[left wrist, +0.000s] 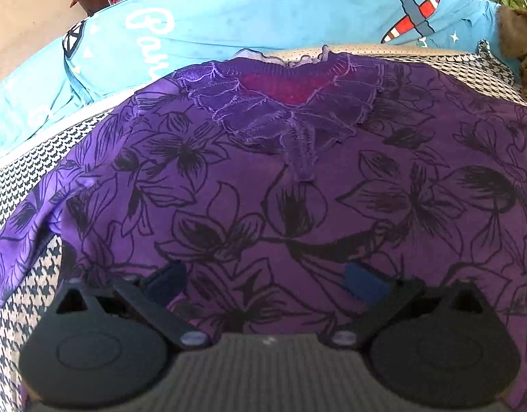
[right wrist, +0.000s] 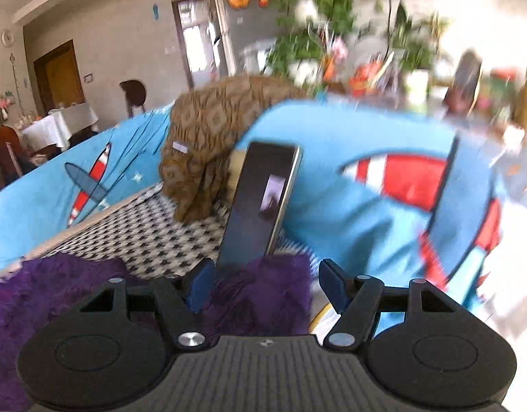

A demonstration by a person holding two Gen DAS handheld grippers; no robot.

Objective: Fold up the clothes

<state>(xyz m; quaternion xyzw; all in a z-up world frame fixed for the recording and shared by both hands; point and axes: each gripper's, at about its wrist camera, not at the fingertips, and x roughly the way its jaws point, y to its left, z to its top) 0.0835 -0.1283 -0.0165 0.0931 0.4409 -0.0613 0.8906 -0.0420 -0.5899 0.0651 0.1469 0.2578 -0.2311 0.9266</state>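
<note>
The purple floral blouse (left wrist: pixel 297 189) is lying spread flat on the houndstooth-covered surface (left wrist: pixel 20 178), front up, with its ruffled neckline (left wrist: pixel 284 103) at the far end and the body running back toward the left tool (left wrist: pixel 263 279). So its long axis is running straight along the line this tool is pointing, and the tool is hovering over the lower middle of the garment, angled down at it. The left hand is plainly the nearer one. Its jaws are standing wide apart, with only flat cloth showing between the blue pads (left wrist: pixel 364 283); nothing is pinched, and whether the tips are touching the fabric cannot be told.

The right tool (right wrist: pixel 263 286) is looking out past the garment's side, where a bunched purple edge (right wrist: pixel 263 288) is sitting under and between its fingers. Its jaws are partly open and gripping nothing. Beyond it a phone (right wrist: pixel 260 206) is leaning against the blue airplane-print cover (right wrist: pixel 366 223), beside a brown textured cloth (right wrist: pixel 208 144).
</note>
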